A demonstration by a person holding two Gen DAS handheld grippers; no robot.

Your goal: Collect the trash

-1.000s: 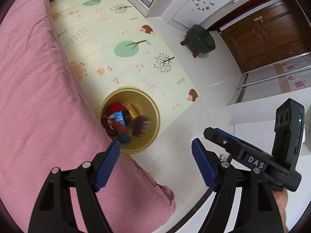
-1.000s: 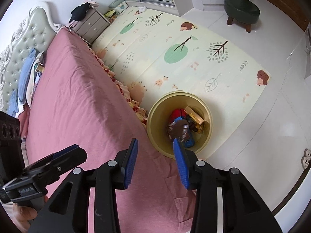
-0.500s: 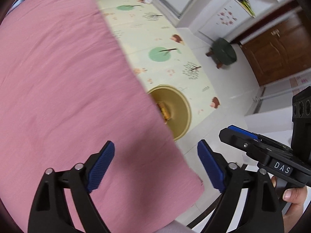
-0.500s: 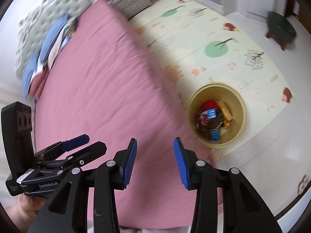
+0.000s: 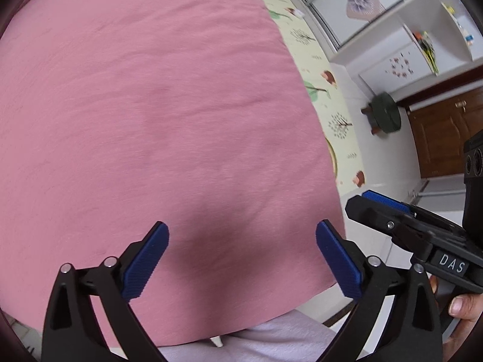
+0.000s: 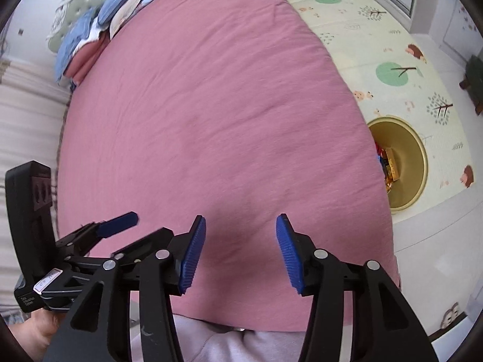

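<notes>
Both grippers point down over the pink bedspread point(image 5: 157, 114), nothing between the pads of either.

Left gripper point(image 5: 241, 256): jaws spread wide and just been opening, only bare sheet under them. Its shadow sits on the fabric between the blue pads point(image 5: 146, 264). In the right wrist view the same gripper point(image 6: 120, 226) shows at lower left, held by a hand point(image 6: 39, 328).

Right gripper point(image 6: 241, 252): jaws partly spread, just been opening too, empty. Seen from the left wrist view it sits at the right edge point(image 5: 389, 211), with a thumb point(image 5: 462, 304) on its handle.

Trash: yellow bin point(image 6: 413, 166) stands on the patterned play mat point(image 6: 377, 30) right against the bed's side, well apart from both grippers. Wrappers point(image 6: 388, 166) lie inside it, red, blue and gold, partly hidden behind the bed edge. In the left wrist view only a sliver of the bin rim point(image 5: 332, 157) peeks past the bedspread.

Other: folded blue and pink bedding point(image 6: 90, 30) at the headboard end, dark green stool point(image 5: 385, 114) on the white floor near a brown door point(image 5: 443, 138). Pale lilac clothing point(image 6: 217, 344) at the bottom of the frame.
</notes>
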